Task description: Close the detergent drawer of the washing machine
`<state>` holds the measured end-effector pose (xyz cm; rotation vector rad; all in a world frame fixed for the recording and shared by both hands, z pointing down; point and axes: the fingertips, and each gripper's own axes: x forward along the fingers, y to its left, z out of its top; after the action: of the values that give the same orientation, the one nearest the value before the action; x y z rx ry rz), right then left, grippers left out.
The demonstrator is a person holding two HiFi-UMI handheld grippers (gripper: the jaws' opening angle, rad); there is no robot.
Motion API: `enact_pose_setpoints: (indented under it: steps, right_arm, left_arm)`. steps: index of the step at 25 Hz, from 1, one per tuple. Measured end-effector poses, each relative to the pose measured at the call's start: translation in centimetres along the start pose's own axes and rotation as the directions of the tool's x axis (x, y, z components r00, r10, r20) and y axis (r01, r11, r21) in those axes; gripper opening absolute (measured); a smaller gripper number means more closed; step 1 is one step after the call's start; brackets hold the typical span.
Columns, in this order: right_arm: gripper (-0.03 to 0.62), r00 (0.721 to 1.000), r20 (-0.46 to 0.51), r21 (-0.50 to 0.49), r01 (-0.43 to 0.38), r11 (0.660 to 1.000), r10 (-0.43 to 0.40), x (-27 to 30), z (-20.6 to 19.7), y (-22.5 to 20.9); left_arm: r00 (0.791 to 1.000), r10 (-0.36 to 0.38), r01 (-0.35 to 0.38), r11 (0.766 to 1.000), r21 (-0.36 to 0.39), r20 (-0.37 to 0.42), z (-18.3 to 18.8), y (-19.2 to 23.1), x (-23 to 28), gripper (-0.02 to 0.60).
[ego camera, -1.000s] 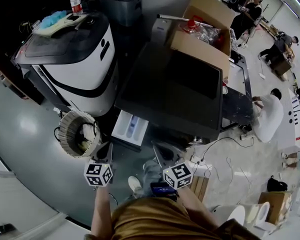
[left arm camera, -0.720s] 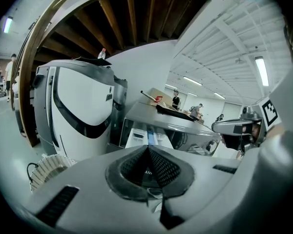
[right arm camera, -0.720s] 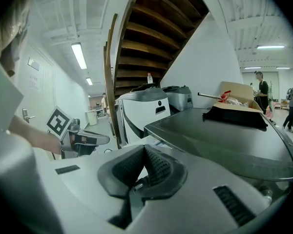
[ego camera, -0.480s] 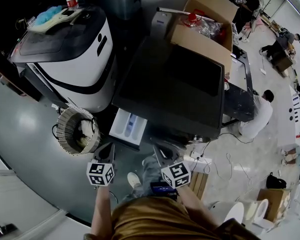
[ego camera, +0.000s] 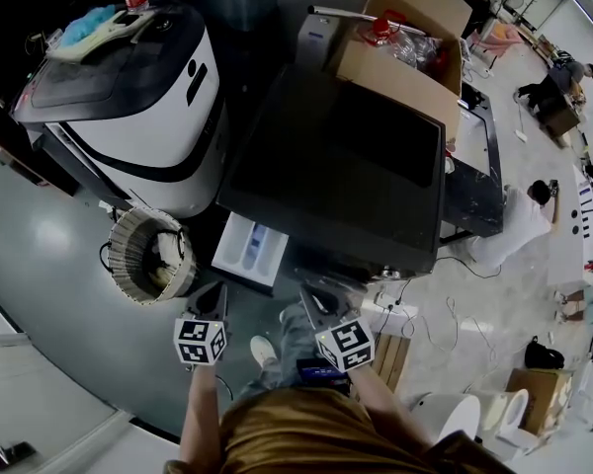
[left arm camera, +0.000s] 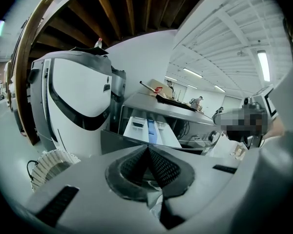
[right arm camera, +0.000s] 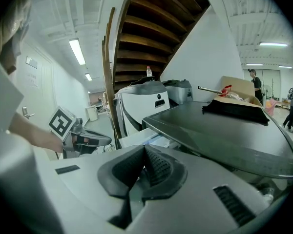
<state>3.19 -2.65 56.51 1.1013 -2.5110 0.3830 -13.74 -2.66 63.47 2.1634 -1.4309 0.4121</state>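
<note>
The washing machine (ego camera: 346, 166) has a dark flat top and stands in the middle of the head view. Its white detergent drawer (ego camera: 249, 250) is pulled out from the front left corner, with a blue insert showing inside. My left gripper (ego camera: 215, 296) hangs shut just below the drawer, apart from it. My right gripper (ego camera: 312, 296) is shut too, lower right of the drawer, in front of the machine. The left gripper (left arm camera: 147, 152) looks along its closed jaws at the drawer (left arm camera: 149, 129) ahead. Beyond the closed right gripper (right arm camera: 143, 156), the drawer (right arm camera: 145, 139) sits under the machine's top.
A white-and-black machine (ego camera: 138, 117) stands left of the washer, with a woven basket (ego camera: 150, 257) on the floor at its foot. A cardboard box (ego camera: 400, 52) rests on the washer's far end. Cables and a power strip (ego camera: 390, 314) lie at the right. A person (ego camera: 519, 230) crouches beyond.
Both grippers have stayed shut and almost in place, the left one edging up a little. The drawer is still out. The people in the background have moved.
</note>
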Motion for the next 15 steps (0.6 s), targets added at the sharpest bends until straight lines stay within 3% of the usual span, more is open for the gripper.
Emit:
enact_pose_setpoints:
  steps: [15]
  right_arm:
    - [0.012,1.0,-0.011,0.021,0.014,1.0,-0.014,0.2,-0.4,-1.4]
  left_arm:
    - [1.0,-0.017,0.017,1.0,-0.002,-0.026,-0.5,-0.6,1.2,0.025]
